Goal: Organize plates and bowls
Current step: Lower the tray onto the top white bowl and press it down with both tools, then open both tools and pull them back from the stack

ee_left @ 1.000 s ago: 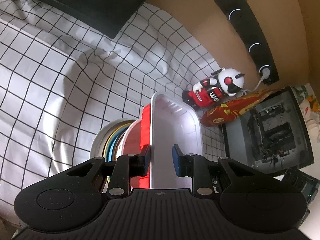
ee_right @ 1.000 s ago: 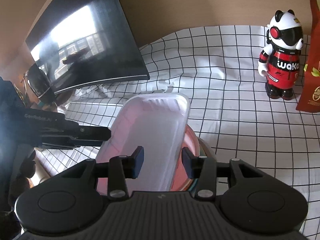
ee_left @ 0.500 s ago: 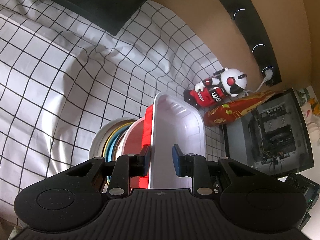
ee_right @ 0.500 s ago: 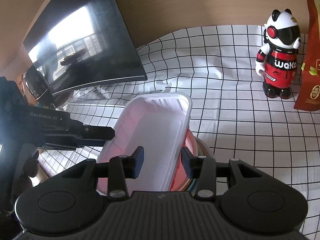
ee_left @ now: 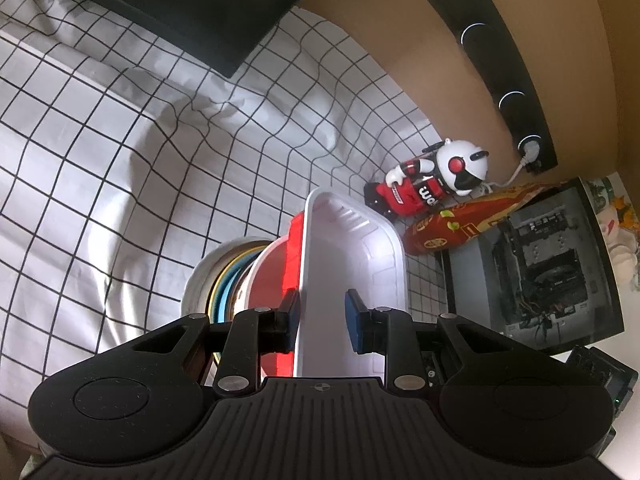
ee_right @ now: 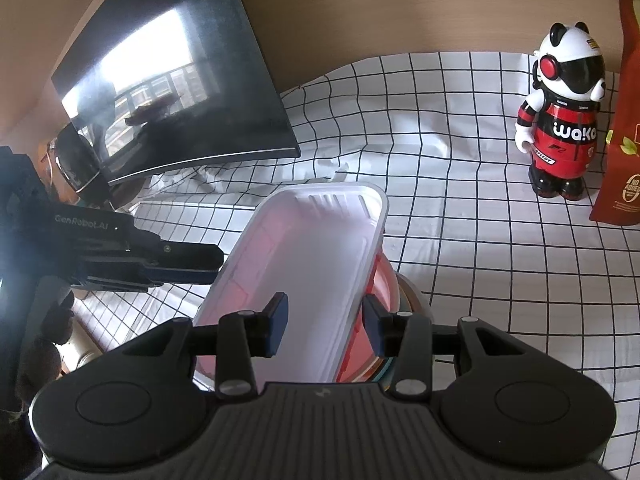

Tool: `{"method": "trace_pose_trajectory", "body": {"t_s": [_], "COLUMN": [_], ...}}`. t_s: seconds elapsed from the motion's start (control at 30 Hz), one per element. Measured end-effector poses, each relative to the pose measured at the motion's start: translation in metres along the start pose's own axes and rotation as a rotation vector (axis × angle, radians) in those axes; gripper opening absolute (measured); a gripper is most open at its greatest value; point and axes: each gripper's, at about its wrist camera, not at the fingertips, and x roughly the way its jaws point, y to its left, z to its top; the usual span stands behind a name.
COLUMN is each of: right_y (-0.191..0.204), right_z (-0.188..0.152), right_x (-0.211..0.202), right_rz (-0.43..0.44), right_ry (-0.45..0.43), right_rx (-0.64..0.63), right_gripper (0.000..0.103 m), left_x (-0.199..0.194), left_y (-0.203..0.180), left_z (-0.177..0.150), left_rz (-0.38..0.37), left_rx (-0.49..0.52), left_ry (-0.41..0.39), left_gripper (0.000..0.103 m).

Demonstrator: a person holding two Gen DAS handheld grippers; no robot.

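While the white rectangular plastic tray (ee_left: pixel 352 264) sits tilted on top of the red round bowl (ee_left: pixel 272 272) and the stack of white, yellow and blue plates (ee_left: pixel 224 280), both tools straddle its long walls. left gripper (ee_left: pixel 322 316): one pad outside the left wall, one inside, jaws narrowly parted. right gripper (ee_right: pixel 324 318): same on the right wall. Can't tell if either set of pads actually presses the plastic, white on white hides the contact.

Step looks like seating the tray on the pile. Best done by levelling both hands together, centring the tray over the bowl, and letting go only once it lies flat. Thin wall likely flexes, so a light squeeze.

Surface: white cloth with black grid (ee_left: pixel 120 160), wrinkled. Far left a dark curved monitor (ee_right: pixel 172 92). Far right a panda robot toy (ee_right: pixel 564 120), red snack bag (ee_left: pixel 460 228), open computer case (ee_left: pixel 540 272). Tan wall (ee_left: pixel 400 20) behind, with a black power strip (ee_left: pixel 500 68).
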Motion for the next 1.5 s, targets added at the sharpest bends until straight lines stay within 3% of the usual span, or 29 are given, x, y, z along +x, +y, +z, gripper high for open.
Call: {"method": "trace_pose_trajectory", "body": {"t_s": [0.57, 0.93, 1.2, 1.4, 1.5], "right_y": [0.003, 0.003, 0.012, 0.046, 0.060], "right_z": [-0.002, 0.000, -0.018, -0.063, -0.079], "right_x": [-0.002, -0.011, -0.037, -0.081, -0.107], "right_rz": [-0.002, -0.049, -0.222, -0.489, -0.492], "right_ry": [-0.004, -0.050, -0.169, -0.399, -0.401], "right_rx": [0.001, 0.008, 0.056, 0.067, 0.043], "right_gripper": [0.042, 0.042, 0.044, 0.064, 0.068], "left_x": [-0.002, -0.019, -0.048, -0.073, -0.084], "left_y": [0.003, 0.000, -0.014, -0.044, -0.056], "left_z": [-0.002, -0.004, -0.029, -0.077, -0.105], "left_rz": [0.008, -0.004, 0.020, 0.087, 0.102], "left_rx": [-0.015, 0.008, 0.194, 0.488, 0.552], "left_ry": [-0.009, -0.048, -0.174, -0.307, -0.343], "left_gripper": [0.027, 0.027, 0.028, 0.024, 0.019]}}
